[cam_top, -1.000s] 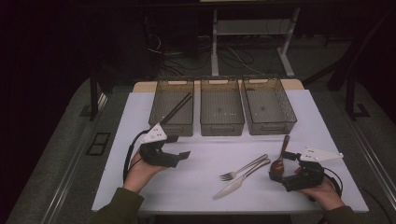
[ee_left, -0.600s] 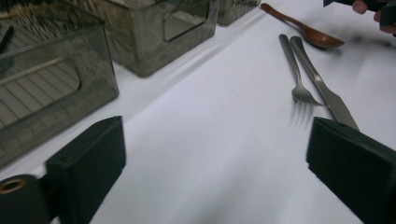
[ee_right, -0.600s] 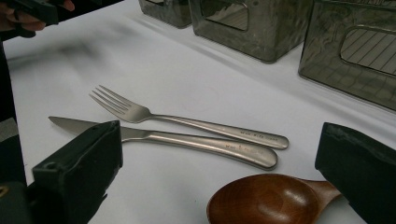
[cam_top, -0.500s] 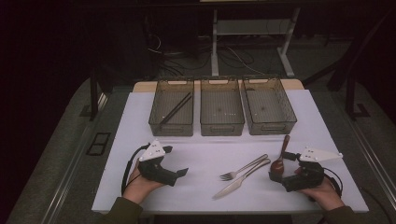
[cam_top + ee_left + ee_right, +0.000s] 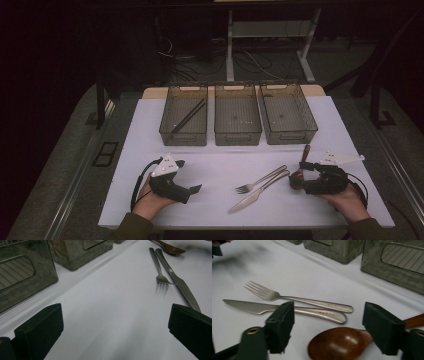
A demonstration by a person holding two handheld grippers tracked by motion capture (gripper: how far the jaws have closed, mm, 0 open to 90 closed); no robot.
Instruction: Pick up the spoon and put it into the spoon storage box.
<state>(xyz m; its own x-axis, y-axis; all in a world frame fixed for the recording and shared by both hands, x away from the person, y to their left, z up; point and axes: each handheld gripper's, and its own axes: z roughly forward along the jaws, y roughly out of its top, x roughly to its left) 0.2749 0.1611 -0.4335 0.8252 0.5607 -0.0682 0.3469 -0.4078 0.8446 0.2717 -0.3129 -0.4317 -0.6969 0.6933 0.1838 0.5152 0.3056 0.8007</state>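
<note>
At the lower right of the high view, the right gripper (image 5: 298,176) rests on the white table (image 5: 215,165), jaws apart around the bowl of a wooden spoon (image 5: 301,162) — none of it clamped. A fork (image 5: 262,178) and knife (image 5: 257,191) lie side by side at lower centre. At lower left, the left gripper (image 5: 189,183) sits with jaws wide apart — empty.

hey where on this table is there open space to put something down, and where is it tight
Open: the white sheet between the bins and the cutlery, and the stretch from the left gripper to the fork. The sheet's far corners beside the bins are bare too. Crowded: near right, where fork, knife and wooden spoon lie close by the right gripper.
</note>
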